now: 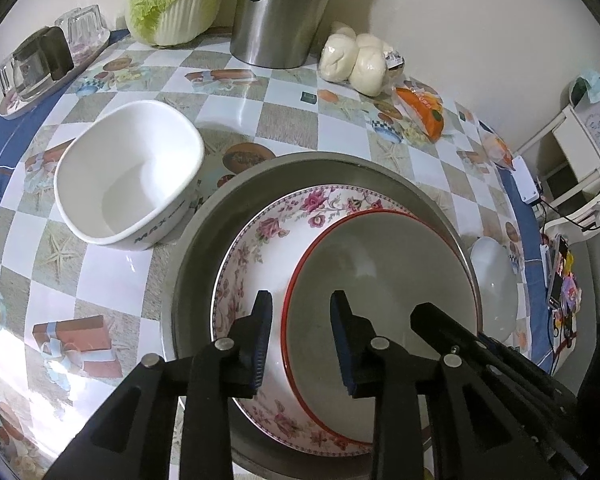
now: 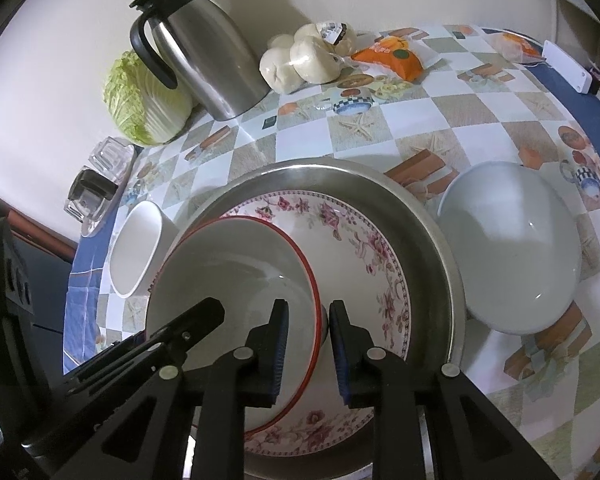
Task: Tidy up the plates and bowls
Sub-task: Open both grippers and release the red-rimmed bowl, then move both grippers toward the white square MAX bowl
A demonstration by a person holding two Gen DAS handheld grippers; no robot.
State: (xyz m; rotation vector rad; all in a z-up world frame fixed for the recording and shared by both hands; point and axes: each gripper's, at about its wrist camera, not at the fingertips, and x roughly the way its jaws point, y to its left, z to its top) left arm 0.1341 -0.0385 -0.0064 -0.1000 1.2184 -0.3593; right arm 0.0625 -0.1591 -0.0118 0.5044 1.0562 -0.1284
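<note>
A red-rimmed white bowl (image 1: 380, 280) (image 2: 228, 280) rests tilted inside a floral-patterned bowl (image 1: 268, 232) (image 2: 360, 248), which sits in a steel basin (image 1: 204, 240) (image 2: 432, 248). My left gripper (image 1: 301, 320) straddles the red rim on its left side, with a gap showing beside each pad, so it stands open. My right gripper (image 2: 308, 320) straddles the rim on the opposite side, jaws narrowly parted, with bare bowl showing between the inner pad and the rim. A white square bowl (image 1: 132, 176) (image 2: 136, 248) stands left of the basin. A white round bowl (image 2: 508, 252) (image 1: 494, 280) stands to its right.
Along the back wall stand a steel jug (image 2: 204, 60), a cabbage (image 2: 140, 100), bagged buns (image 2: 296, 64) and an orange packet (image 2: 396, 60). A tray of glasses (image 1: 40, 64) sits at the far left corner. A white box (image 2: 568, 68) lies at the right table edge.
</note>
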